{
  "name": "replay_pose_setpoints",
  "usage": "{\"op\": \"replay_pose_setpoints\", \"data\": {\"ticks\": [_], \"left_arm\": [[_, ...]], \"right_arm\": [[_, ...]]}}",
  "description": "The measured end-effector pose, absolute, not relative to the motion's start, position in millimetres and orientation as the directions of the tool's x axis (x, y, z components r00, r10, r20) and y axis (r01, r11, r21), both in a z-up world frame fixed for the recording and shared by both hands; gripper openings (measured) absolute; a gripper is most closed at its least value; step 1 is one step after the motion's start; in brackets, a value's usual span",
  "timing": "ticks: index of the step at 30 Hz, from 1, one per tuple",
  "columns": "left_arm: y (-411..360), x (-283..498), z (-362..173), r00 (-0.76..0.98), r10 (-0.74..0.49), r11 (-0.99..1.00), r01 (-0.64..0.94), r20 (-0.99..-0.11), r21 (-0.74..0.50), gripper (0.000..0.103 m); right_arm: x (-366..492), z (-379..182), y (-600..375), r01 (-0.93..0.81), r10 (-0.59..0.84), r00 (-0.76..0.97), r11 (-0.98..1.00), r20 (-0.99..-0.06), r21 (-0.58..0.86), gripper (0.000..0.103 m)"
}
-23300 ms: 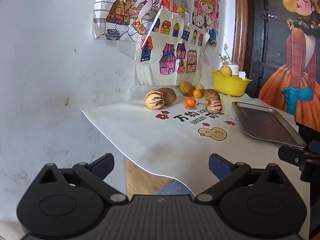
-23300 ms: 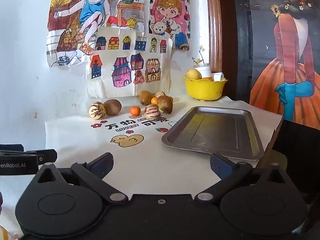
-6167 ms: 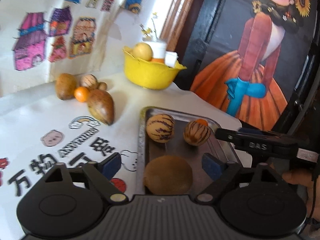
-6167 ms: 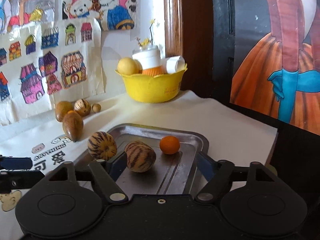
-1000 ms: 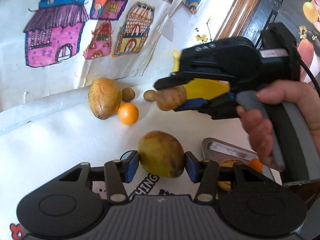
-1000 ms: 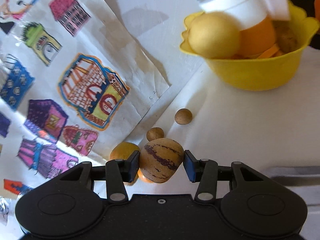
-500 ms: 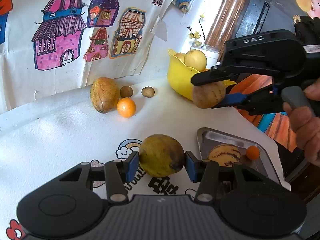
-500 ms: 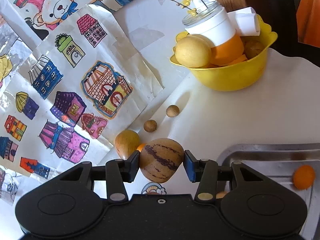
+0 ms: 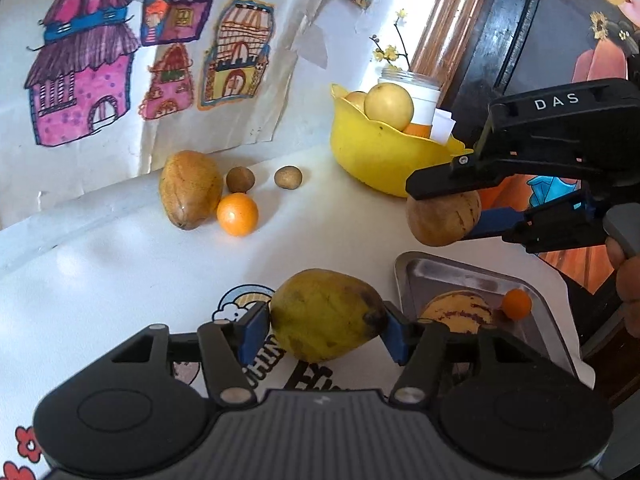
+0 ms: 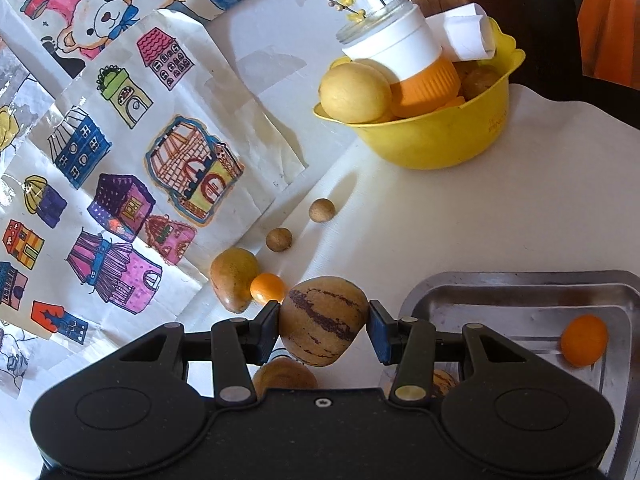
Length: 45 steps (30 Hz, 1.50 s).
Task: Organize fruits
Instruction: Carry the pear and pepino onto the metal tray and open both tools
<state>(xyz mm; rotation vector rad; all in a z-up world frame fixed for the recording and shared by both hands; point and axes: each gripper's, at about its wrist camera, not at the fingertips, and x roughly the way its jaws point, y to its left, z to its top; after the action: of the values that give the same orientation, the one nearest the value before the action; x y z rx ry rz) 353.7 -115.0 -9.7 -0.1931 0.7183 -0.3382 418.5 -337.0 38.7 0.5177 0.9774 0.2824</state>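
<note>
A white tabletop (image 9: 120, 264) printed with cartoon stickers carries everything, its back edge meeting a wall hung with house drawings (image 10: 120, 208). A metal tray (image 10: 520, 300) lies at the tabletop's right edge, and a yellow bowl (image 10: 440, 140) stands near the back right corner, holding a pale round fruit (image 10: 354, 94), a white and orange jar (image 10: 404, 64) and a paper roll (image 10: 468, 34). The left gripper (image 9: 322, 326) has its jaws clamped on a yellow-green mango (image 9: 326, 314), which is lifted over the tabletop just left of the tray. The right gripper (image 10: 323, 326) has its jaws closed on a tan pepino melon with purple stripes (image 10: 322, 320), held in the air above the tabletop beside the tray's back left corner; in the left wrist view the same melon hangs between the bowl and the tray. In the tray a second striped pepino melon (image 9: 456, 312) lies beside a small orange (image 9: 517, 304). Near the back edge, against the drawings, a brown oval fruit (image 9: 190, 188) touches another small orange (image 9: 237, 214), and two small brown round fruits (image 9: 240, 179) sit just behind them, a little apart from each other.
</note>
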Motion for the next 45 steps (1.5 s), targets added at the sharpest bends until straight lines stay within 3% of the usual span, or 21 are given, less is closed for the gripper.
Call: {"op": "replay_pose_setpoints", "data": {"ticks": [9,24,35,45], "left_arm": [[-110.4,343.7,-7.1,0.698,-0.407,0.91,0.253,-0.589,-0.33,0.062],[-139.4,264.3,31.9,0.71,-0.463,0.885,0.343,-0.531,-0.314,0.062],[-156.6,206.4,28.1,0.676,-0.525,0.851,0.403,-0.517,-0.337,0.062],[-169.3,176.8,12.4,0.664,-0.511,0.858,0.428,-0.546,-0.283,0.061]], "right_arm": [[405.2,40.3,-342.6,0.001,0.461,0.533,0.838,-0.71,0.545,0.048],[322.8,64.8,-384.8,0.026,0.426,0.573,0.844,-0.7,0.535,0.048],[265.8,37.4,-415.1,0.085,0.39,0.561,0.85,-0.73,0.52,0.048],[242.8,11.3,-414.3,0.103,0.387,0.531,0.854,-0.754,0.51,0.048]]}}
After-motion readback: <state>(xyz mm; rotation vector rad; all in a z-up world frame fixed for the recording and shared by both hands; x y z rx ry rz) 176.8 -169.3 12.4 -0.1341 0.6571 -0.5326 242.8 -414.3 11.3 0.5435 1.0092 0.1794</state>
